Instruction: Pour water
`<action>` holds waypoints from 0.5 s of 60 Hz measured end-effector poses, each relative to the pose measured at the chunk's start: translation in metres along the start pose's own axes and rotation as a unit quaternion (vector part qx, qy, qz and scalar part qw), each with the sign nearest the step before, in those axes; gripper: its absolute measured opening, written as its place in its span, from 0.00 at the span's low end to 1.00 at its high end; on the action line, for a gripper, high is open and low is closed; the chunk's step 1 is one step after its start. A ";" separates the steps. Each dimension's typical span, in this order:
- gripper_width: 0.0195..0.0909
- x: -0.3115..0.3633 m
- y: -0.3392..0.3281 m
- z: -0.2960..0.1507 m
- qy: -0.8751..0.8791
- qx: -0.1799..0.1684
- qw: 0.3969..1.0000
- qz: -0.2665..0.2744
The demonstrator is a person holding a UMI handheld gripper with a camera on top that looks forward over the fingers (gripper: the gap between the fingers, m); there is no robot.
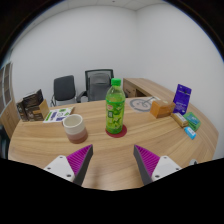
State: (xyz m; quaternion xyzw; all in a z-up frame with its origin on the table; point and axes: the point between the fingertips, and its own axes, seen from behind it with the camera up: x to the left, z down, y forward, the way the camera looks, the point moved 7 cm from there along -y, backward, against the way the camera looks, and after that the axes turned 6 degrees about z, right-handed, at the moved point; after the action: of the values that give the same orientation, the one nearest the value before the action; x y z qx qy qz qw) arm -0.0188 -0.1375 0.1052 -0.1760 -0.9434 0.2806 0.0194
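A long wooden table [110, 150] fills the lower half of the frame, curving from left to right, with white walls behind it. Two dark office chairs stand at its far side in the upper middle: one [64, 90] to the left and one [97, 84] just right of it.

One green plastic bottle [116, 108] with a green cap and a yellow and red label stands upright near the centre of the frame. It rests on the table beyond the fingertips, roughly in line with the gap between them and apart from both. One pale cup [74, 128] with a dark rim stands left of the bottle, near it but not touching, ahead of the left finger.

The gripper [114, 160] sits at the bottom centre with its two fingers spread wide, nothing held between them; bare tabletop shows in the gap. Two purple pads [79, 158] face inward, one at lower left and one at lower right.

At the right of the frame, one purple box [182, 97] stands upright near the table edge, with a small blue-green packet [190, 123] lying below it. One amber container [161, 108] sits between the bottle and the purple box, with a pale flat item [141, 103] behind it that is too small to identify. At the left, a dark item [33, 105] stands on the table, and a flat booklet [59, 113] lies beside it.
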 end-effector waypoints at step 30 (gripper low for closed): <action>0.90 0.066 -0.246 -0.006 -0.043 -0.031 0.997 -0.060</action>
State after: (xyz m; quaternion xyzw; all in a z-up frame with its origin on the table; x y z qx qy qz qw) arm -0.1594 -0.3041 0.2379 -0.1069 -0.9605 0.2567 -0.0098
